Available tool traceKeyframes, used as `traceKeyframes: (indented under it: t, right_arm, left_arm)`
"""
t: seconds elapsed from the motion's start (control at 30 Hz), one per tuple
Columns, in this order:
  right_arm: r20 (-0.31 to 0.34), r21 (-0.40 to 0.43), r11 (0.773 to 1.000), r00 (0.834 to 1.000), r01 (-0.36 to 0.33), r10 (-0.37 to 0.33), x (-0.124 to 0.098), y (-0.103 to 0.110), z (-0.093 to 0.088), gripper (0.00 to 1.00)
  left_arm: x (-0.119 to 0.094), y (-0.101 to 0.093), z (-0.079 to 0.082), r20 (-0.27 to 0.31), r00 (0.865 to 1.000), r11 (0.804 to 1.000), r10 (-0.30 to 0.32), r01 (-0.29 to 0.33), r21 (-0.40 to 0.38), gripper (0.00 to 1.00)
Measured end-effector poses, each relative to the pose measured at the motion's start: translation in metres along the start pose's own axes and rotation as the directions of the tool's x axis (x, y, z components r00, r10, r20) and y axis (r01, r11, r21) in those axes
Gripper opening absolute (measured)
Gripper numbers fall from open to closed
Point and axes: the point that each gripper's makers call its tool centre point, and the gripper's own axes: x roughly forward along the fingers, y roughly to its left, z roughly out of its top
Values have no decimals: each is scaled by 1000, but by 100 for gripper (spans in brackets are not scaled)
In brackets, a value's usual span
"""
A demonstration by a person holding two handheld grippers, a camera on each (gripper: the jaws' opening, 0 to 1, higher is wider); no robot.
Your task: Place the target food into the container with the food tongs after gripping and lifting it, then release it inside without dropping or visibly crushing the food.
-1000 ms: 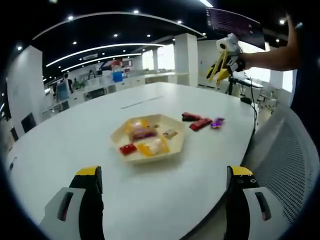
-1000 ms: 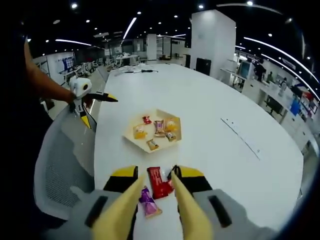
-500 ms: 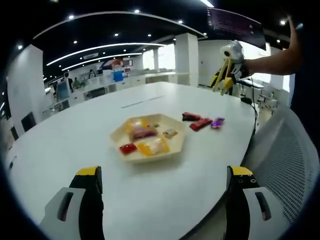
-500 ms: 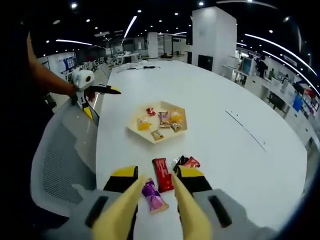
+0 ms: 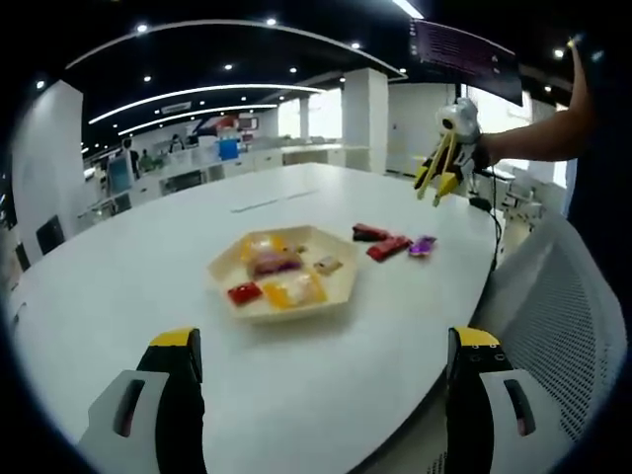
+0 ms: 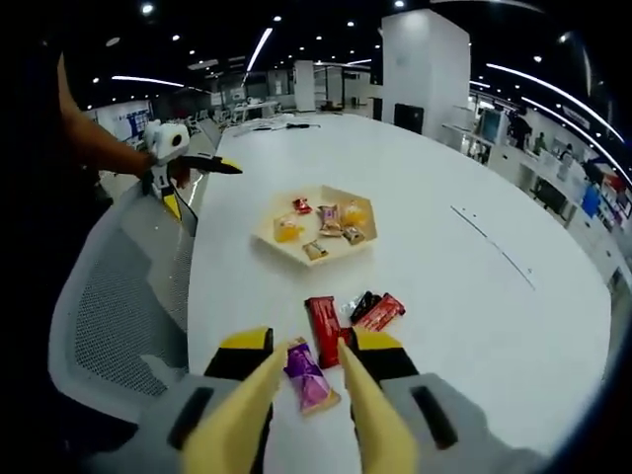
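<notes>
My right gripper (image 6: 304, 380), jaws apart, hangs over the purple snack (image 6: 310, 376) at frame bottom, lying lengthwise between them; left gripper (image 5: 321, 395) spread, farther off.

One hexagonal tray (image 6: 272, 235), five snacks inside, four wrapped snacks (image 6: 326, 318) outside

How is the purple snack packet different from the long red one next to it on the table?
The purple packet lies between the right gripper's open jaws; the red packet lies just beyond them. The purple one looks shorter, the red one longer and bar-shaped. Both lie flat on the white table, outside the hexagonal tray.
</notes>
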Motion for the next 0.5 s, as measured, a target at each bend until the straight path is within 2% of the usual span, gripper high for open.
traceKeyframes:
  t: [0.5]
  right_arm:
    - [-74,-16,1000,997,-27,26,26,2,-34,29]
  left_arm:
    - [1,-2,-2,-10,1000,1000,-8,8,-1,99]
